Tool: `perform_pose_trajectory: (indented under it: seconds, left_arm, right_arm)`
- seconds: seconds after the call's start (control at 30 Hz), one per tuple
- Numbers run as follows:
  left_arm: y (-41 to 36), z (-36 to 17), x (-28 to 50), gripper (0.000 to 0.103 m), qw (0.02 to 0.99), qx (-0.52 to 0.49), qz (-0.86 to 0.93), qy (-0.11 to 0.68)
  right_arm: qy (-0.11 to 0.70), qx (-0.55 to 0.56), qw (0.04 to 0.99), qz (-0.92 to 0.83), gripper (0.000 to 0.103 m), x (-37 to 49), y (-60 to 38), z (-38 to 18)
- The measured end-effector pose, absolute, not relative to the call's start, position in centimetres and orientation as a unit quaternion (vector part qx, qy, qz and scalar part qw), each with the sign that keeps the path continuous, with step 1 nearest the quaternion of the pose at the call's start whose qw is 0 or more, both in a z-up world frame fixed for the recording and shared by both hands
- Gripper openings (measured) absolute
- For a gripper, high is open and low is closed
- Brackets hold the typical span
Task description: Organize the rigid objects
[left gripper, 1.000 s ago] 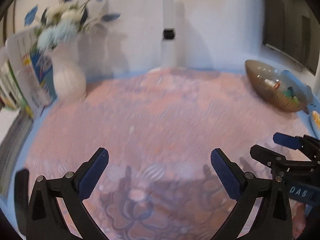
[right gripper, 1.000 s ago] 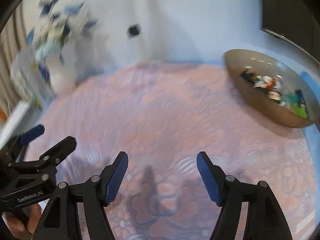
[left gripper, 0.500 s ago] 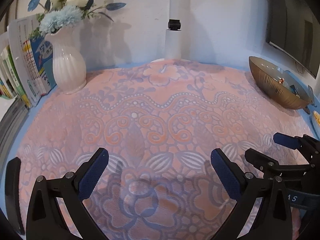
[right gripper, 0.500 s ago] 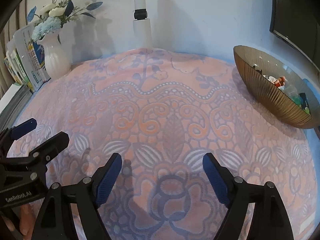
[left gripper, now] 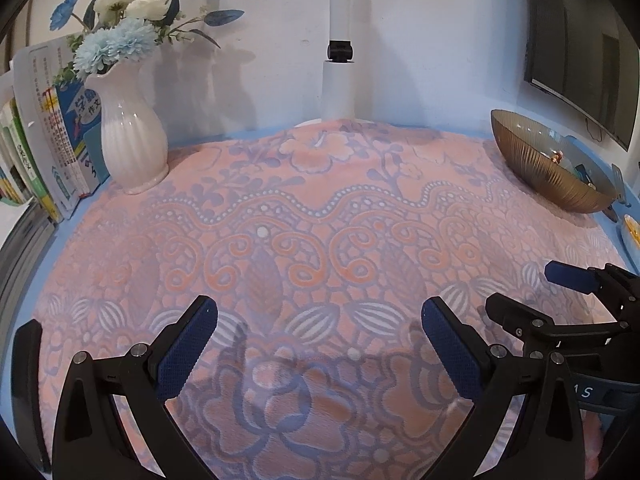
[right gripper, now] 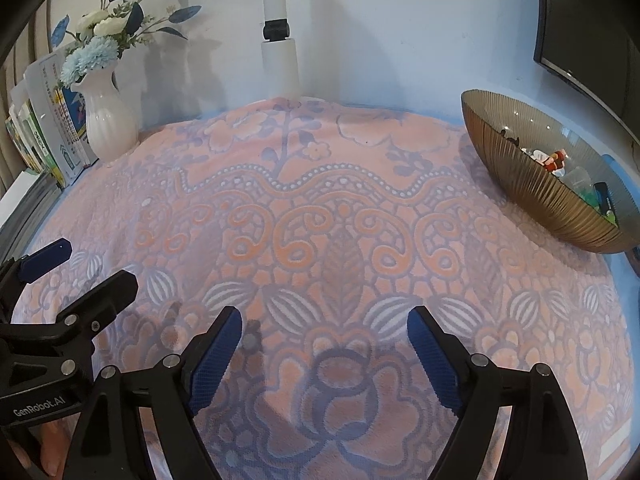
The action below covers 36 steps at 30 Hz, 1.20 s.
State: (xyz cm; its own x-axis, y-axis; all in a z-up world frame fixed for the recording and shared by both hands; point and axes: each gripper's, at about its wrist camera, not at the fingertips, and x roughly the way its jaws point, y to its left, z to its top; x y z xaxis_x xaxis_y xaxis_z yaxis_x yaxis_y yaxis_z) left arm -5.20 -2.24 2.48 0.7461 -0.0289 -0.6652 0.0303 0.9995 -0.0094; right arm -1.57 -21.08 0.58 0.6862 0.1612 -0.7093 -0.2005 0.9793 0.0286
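One label, "GenRobot.AI", on left gripper (right gripper: 48,272)

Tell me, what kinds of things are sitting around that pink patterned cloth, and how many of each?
Vase of flowers: 1
Ribbed brown bowl holding small toys: 1
White post: 1
Row of books: 1 (single books too crowded to count)
Hand-held grippers, left gripper and right gripper: 2
Total: 6
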Motion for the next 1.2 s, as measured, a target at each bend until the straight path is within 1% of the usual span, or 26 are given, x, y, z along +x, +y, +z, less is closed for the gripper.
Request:
perform_pose_trajectory:
  seconds: [0.73,1.2]
  left_arm:
    - [-1.2,2.5,-5.0,0.102,0.930,-0.037,-0.018,0.366]
    - [-1.0,2.4,-4.8,0.102,0.928,-0.042,-0.024,0.370]
  right_arm:
    - [0.381,-0.039,0.919,0.098,0.084,-1.6,-20.6,0.6]
    - [0.383,-0.035,0.917,0.102,0.084,-1.5,-20.9,0.6]
